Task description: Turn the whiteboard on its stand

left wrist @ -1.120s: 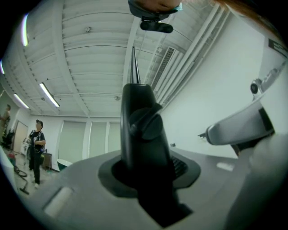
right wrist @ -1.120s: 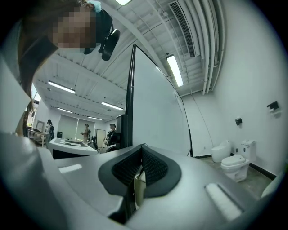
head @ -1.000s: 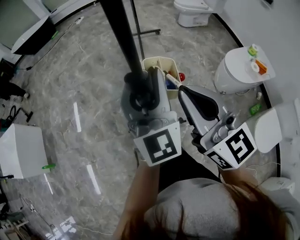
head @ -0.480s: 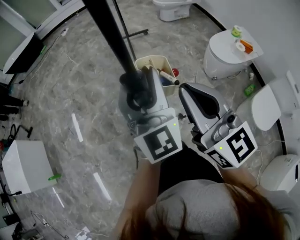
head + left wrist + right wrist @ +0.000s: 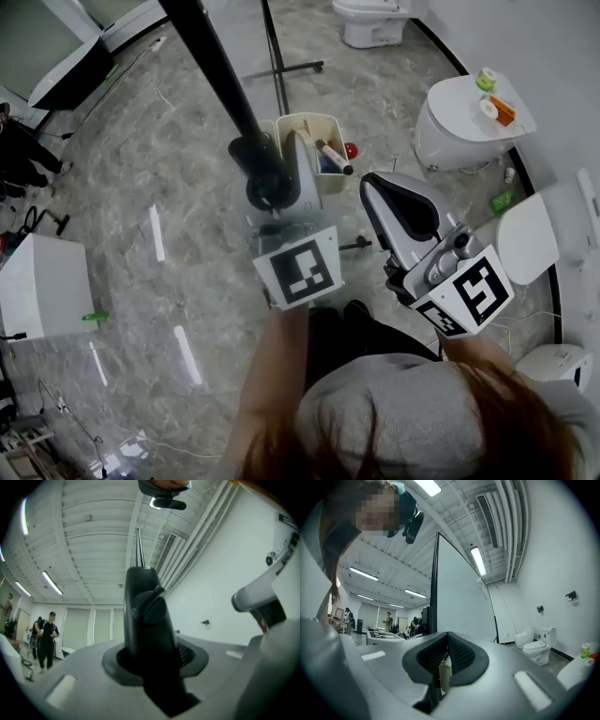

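From above, the whiteboard shows as a black frame edge [image 5: 211, 66] running from the upper left down to my left gripper [image 5: 267, 183], which is shut on its end. In the left gripper view the black frame piece [image 5: 143, 620] stands upright, clamped in the left gripper [image 5: 150, 667], whose jaws have just closed a little tighter on it. My right gripper [image 5: 372, 185] hovers to the right of the board, apart from it. Its ribbed pads meet with nothing between them at the right gripper [image 5: 446, 656]. The whiteboard's white face [image 5: 459, 602] rises ahead, seen nearly edge-on.
A beige tray [image 5: 298, 124] with markers and a red ball hangs below the board. The stand's black leg [image 5: 281, 66] crosses the marble floor. Toilets [image 5: 469, 117] line the right wall. A white box [image 5: 42, 300] sits at left. People [image 5: 47, 639] stand far off.
Both grippers have travelled sideways together, the left keeping its hold on the frame. In the head view the floor, the toilets and the tray have shifted, and the left gripper sits a little higher and further left.
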The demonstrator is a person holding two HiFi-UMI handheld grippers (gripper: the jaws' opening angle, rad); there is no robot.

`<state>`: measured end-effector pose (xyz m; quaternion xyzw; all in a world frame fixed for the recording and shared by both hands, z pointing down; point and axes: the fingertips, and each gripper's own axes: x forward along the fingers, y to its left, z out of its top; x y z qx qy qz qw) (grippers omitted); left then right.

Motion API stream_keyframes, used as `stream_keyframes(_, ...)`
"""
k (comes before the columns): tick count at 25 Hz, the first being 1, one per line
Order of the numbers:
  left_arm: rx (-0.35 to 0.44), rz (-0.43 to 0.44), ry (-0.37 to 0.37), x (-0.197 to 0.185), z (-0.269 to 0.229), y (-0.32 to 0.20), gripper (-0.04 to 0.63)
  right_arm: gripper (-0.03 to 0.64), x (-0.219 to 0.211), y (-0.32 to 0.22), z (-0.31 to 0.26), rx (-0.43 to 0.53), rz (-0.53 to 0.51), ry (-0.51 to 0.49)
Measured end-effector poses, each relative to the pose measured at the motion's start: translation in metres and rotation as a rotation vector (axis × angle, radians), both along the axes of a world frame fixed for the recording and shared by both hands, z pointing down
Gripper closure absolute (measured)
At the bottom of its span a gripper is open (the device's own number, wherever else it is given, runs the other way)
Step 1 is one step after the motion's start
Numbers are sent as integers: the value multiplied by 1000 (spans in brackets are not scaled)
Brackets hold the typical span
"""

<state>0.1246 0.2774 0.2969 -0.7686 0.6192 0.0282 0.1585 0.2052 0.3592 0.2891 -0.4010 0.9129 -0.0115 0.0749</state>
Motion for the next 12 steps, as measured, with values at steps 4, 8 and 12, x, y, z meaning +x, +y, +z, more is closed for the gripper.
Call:
stream_keyframes(4,1,-10,-7,10,0,19,456,612,9,18,0,3,-61,-3)
stream_keyframes(8,10,-14,-5,15,-2,41,457,612,8,35,-1,13,-108,1)
stream_keyframes(12,7,-3,-14,22,-1,63,456,612,4,50,-3,22,-131,13)
